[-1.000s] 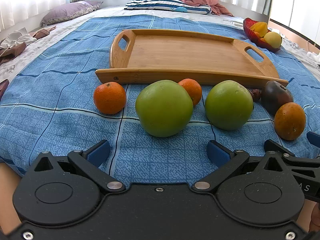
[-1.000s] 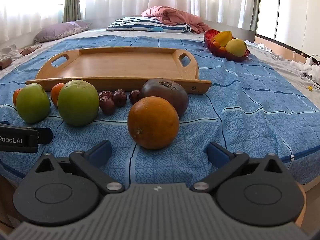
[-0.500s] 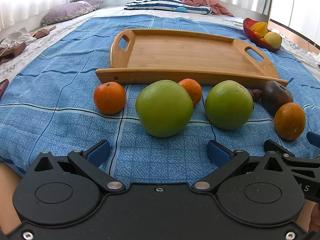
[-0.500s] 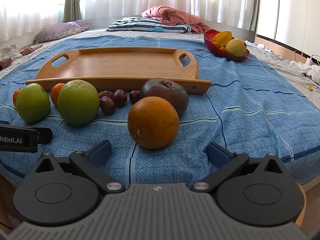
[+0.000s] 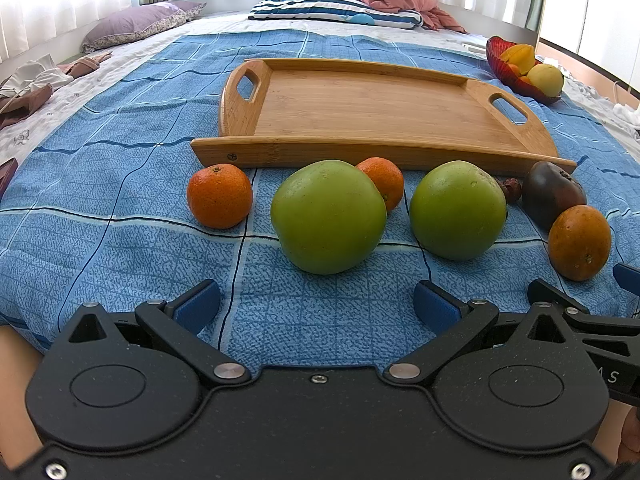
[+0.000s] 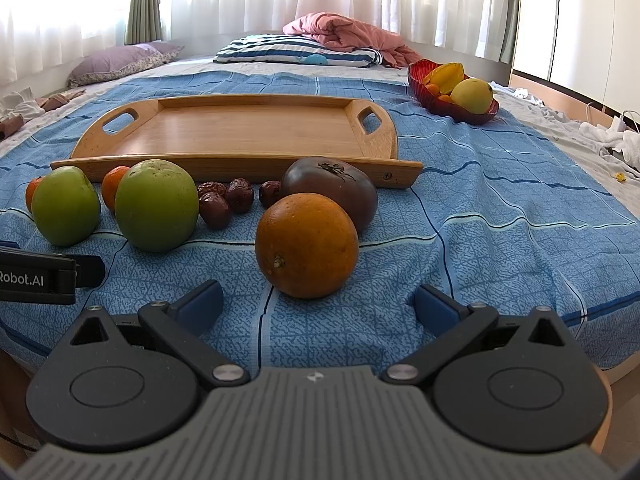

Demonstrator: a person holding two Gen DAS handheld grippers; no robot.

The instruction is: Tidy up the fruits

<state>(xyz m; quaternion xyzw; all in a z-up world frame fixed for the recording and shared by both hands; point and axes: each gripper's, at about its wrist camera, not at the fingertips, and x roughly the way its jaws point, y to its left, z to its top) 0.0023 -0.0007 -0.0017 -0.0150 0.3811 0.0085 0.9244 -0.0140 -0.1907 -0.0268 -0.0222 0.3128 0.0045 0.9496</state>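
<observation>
Fruit lies loose before my wooden tray (image 5: 372,108), awaiting transfer. My left gripper (image 5: 316,306) and right gripper (image 6: 318,306) gape wide, empty, aligned for grasping.

A row of fruit lies on the bed cover (image 6: 500,216) just in front of the wooden tray (image 6: 240,132). From left to right come a small mandarin (image 5: 219,195), an apple (image 5: 328,216) with a second mandarin (image 5: 384,182) behind it, another apple (image 5: 457,210), some dates (image 6: 224,200), then a persimmon (image 6: 340,188) with an orange (image 6: 307,245) in front of it. A fruit bowl (image 6: 460,108) sits far back on the right, and pillows (image 6: 296,52) lie behind everything.
</observation>
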